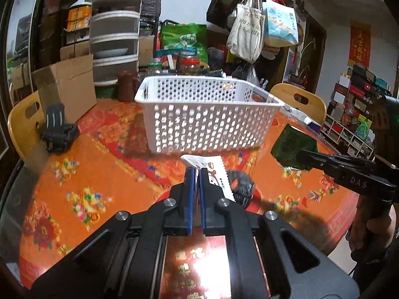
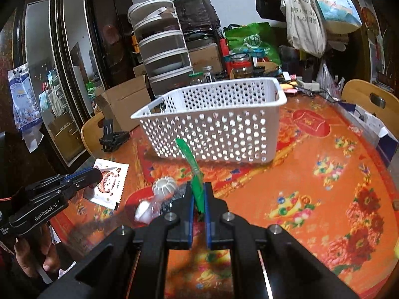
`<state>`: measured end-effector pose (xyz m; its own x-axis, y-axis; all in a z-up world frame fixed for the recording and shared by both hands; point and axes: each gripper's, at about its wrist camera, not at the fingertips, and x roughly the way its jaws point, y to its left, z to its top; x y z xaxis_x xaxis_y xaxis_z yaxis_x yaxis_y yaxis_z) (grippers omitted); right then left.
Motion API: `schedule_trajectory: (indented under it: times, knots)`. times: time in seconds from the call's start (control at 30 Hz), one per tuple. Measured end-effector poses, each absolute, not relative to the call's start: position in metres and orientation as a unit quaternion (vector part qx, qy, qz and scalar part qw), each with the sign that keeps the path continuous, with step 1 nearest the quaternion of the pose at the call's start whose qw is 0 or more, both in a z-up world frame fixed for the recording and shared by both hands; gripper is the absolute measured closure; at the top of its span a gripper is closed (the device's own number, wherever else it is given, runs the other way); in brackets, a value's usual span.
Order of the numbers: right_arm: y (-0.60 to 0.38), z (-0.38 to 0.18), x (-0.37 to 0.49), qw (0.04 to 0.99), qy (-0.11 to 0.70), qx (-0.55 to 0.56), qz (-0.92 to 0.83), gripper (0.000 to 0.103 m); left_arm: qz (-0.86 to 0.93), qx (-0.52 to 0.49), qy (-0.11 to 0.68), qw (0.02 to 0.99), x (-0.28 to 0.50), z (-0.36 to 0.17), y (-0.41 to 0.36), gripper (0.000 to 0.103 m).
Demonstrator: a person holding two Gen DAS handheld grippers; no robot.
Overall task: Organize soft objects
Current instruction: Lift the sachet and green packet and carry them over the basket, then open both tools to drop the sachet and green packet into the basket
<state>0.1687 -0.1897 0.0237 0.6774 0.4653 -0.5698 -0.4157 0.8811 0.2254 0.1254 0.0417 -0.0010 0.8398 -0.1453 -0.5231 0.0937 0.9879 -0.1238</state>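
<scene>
A white perforated basket [image 1: 204, 119] stands on the table ahead of both grippers; it also shows in the right wrist view [image 2: 214, 129]. My left gripper [image 1: 197, 172] is shut on a white cartoon-printed packet [image 1: 217, 172], held above the table; the same gripper [image 2: 96, 173] and packet [image 2: 108, 184] show from the side in the right wrist view. My right gripper [image 2: 199, 186] is shut on a green packet [image 2: 193, 169], seen edge-on; the left wrist view shows that gripper [image 1: 303, 155] and the dark green packet [image 1: 293, 147] right of the basket.
A black fuzzy item [image 1: 240, 184] and a white ribbed ball [image 2: 164, 185] with a clear wrapper lie on the orange floral tablecloth [image 2: 311, 199]. A cardboard box [image 1: 66, 87], a black stand [image 1: 58, 132], jars, stacked containers and wooden chairs ring the table.
</scene>
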Motion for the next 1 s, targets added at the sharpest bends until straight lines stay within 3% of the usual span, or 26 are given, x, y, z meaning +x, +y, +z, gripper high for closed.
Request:
schedule_trajectory:
  times: [0.7, 1.0]
  knots:
    - [-0.180, 0.098, 0.242, 0.926, 0.296, 0.019, 0.233, 0.098, -0.075, -0.032, 0.233, 0.969, 0.230, 0.100, 0.034, 0.099]
    - [-0.174, 0.101, 0.303, 0.921, 0.328, 0.008, 0.211, 0.098, -0.059, -0.039, 0.273, 0.959, 0.309, 0.101, 0.036, 0.099]
